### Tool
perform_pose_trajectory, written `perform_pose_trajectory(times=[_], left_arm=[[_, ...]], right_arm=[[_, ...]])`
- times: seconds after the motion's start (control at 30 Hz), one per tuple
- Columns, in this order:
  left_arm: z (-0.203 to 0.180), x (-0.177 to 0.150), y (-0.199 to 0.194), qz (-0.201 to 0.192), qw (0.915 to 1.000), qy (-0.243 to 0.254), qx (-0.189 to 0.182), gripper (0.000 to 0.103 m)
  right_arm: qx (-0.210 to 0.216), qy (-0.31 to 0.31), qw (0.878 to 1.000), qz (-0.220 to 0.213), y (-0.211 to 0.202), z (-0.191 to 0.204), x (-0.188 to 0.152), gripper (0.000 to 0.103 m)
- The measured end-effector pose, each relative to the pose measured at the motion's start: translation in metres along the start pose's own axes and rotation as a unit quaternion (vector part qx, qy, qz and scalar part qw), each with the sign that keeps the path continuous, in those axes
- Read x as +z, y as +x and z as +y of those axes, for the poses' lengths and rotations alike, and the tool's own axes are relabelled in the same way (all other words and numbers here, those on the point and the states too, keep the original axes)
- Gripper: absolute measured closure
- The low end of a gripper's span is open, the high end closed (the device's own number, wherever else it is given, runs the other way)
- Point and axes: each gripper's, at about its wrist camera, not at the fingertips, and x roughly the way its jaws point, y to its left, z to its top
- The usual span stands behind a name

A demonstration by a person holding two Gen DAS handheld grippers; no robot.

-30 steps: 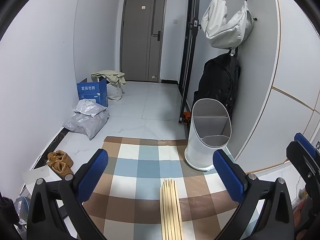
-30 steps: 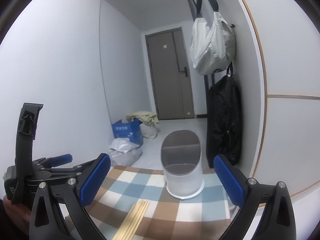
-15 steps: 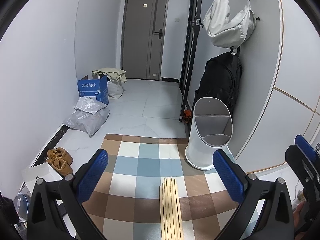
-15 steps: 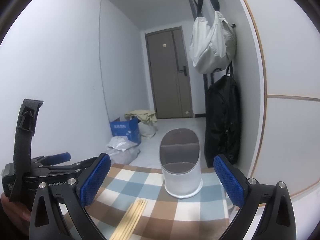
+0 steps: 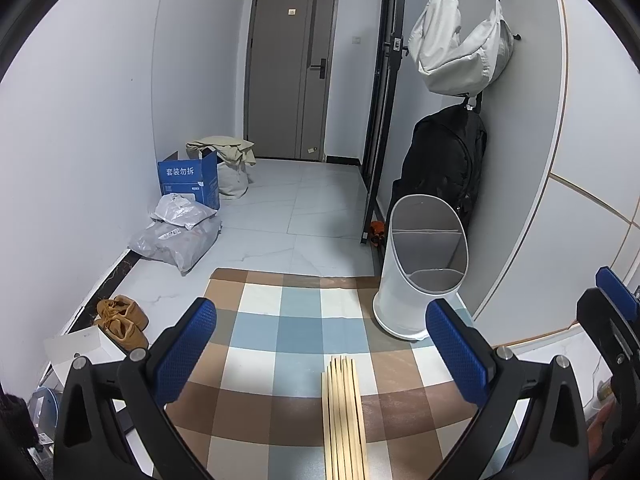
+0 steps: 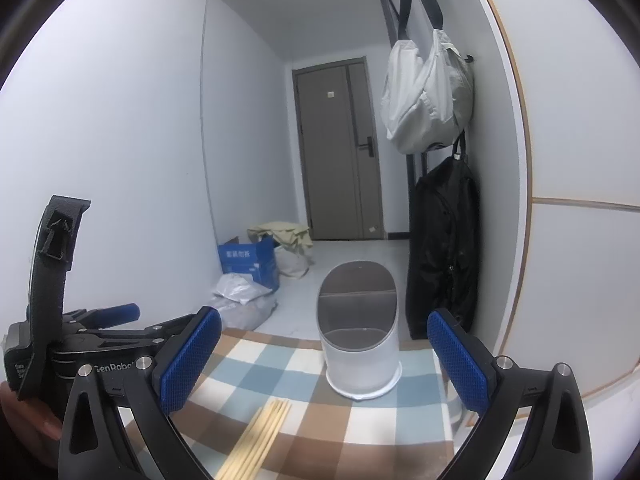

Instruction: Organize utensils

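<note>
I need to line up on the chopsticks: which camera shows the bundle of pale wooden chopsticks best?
The left wrist view: the pale wooden chopsticks lie side by side on the checked cloth, between the open left claw fingers. The right wrist view shows them obliquely, low and cut off by the edge.

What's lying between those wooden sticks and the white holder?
Nothing: only bare checked cloth separates the pale wooden chopsticks from the white divided holder, in both views.

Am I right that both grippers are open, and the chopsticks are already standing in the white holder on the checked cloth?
Not quite. The left wrist view shows the chopsticks lying flat on the checked cloth, apart from the white holder, which looks empty. Both the left gripper and right gripper are open.
</note>
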Motion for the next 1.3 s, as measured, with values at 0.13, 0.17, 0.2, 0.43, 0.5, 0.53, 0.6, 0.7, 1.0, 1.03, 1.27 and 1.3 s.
perform_pose_trajectory(times=[0.13, 0.17, 0.2, 0.43, 0.5, 0.53, 0.6, 0.7, 1.0, 1.03, 1.27, 1.3], left_arm=[[0.0, 0.001, -0.001, 0.0, 1.0, 0.002, -0.002, 0.001], [0.0, 0.001, -0.001, 0.001, 1.0, 0.001, -0.001, 0.001], [0.0, 0.0, -0.001, 0.001, 1.0, 0.001, -0.002, 0.001], [-0.002, 0.0, 0.0, 0.001, 1.0, 0.003, -0.003, 0.001], [-0.002, 0.0, 0.0, 0.001, 1.0, 0.002, -0.004, 0.001], [-0.002, 0.0, 0.0, 0.001, 1.0, 0.001, -0.004, 0.001], [-0.002, 0.0, 0.0, 0.001, 1.0, 0.001, -0.004, 0.001], [-0.003, 0.0, 0.0, 0.003, 1.0, 0.0, -0.005, 0.001], [0.009, 0.003, 0.001, 0.012, 0.9998, -0.014, 0.006, 0.001], [0.014, 0.004, 0.002, 0.015, 0.9997, -0.017, 0.011, 0.001], [0.061, 0.008, 0.017, 0.048, 0.9956, -0.065, 0.047, 0.001], [0.065, 0.008, 0.019, 0.052, 0.995, -0.07, 0.05, 0.001]], right_arm=[[-0.001, 0.004, 1.0, 0.0, 0.0, -0.002, 0.001, 0.0], [-0.002, 0.004, 1.0, 0.0, -0.001, -0.002, 0.001, 0.0], [-0.002, 0.004, 1.0, 0.0, 0.0, -0.002, 0.001, 0.0], [-0.001, -0.001, 1.0, -0.001, -0.001, -0.001, 0.0, 0.0], [0.0, -0.002, 1.0, 0.001, 0.0, 0.0, 0.0, 0.0], [0.002, -0.001, 1.0, 0.002, 0.001, 0.0, 0.0, 0.0], [0.001, -0.003, 1.0, 0.003, 0.001, 0.001, 0.0, 0.0], [-0.001, -0.006, 1.0, 0.002, 0.0, 0.002, 0.0, 0.0], [0.013, 0.001, 0.999, 0.044, 0.017, 0.004, -0.005, 0.0], [0.019, 0.004, 0.998, 0.061, 0.024, 0.003, -0.007, 0.0], [0.051, 0.036, 0.976, 0.207, 0.088, 0.007, -0.037, 0.018], [0.045, 0.034, 0.972, 0.228, 0.098, 0.009, -0.042, 0.022]])
